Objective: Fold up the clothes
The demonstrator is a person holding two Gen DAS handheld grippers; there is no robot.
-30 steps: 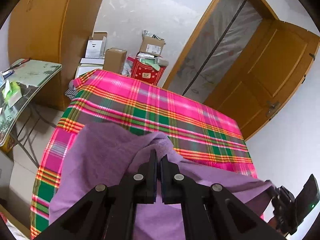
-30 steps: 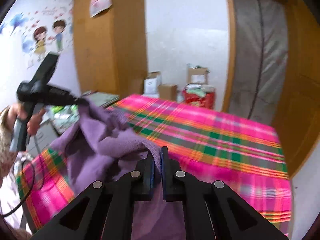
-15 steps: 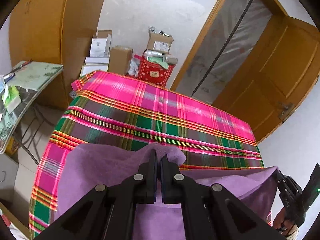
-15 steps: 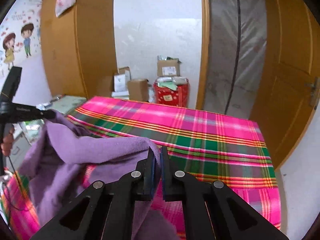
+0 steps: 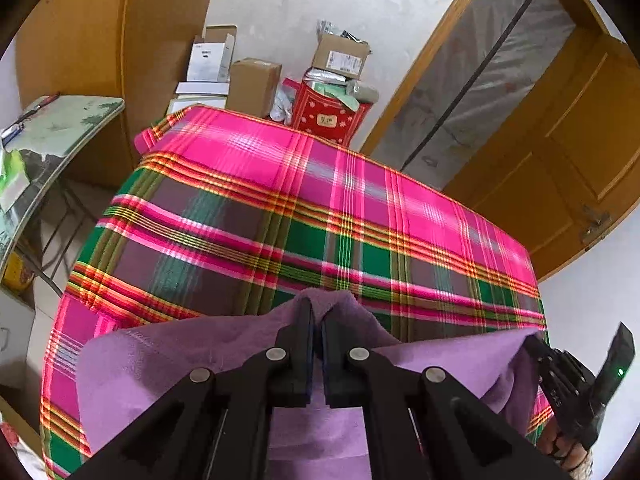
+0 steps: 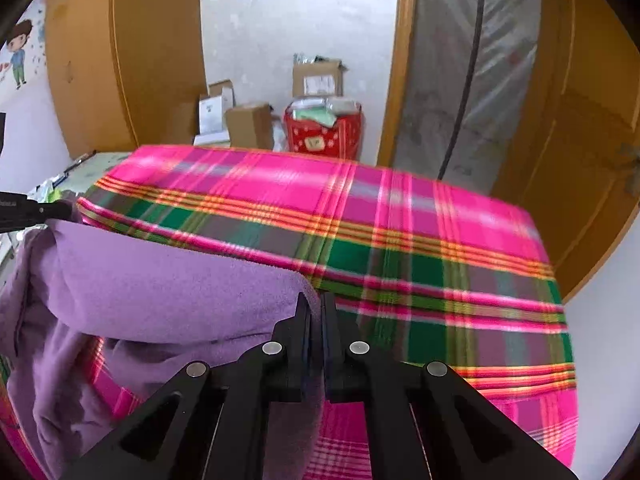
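Left wrist view: the left tool [image 5: 316, 322] is clamped on a bunched edge of the purple garment [image 5: 168, 364], its jaws pressed together on the fleece. The same edge runs taut to the right tool [image 5: 536, 348], which grips its far end. Right wrist view: the right tool [image 6: 316, 316] pinches the garment's [image 6: 168, 284] near corner, and the cloth spans to the left tool [image 6: 52, 210] at the frame's left margin. The garment hangs between the two tools above the near side of the plaid-covered surface [image 5: 320, 208], its lower part draping down in loose folds; whether it touches the cover cannot be told. As to progress, the garment is held spread and lifted, not lying flat and not in a folded stack. Such a hold fits either spreading it out for laying or carrying one edge over to make a fold; no finished fold is visible.
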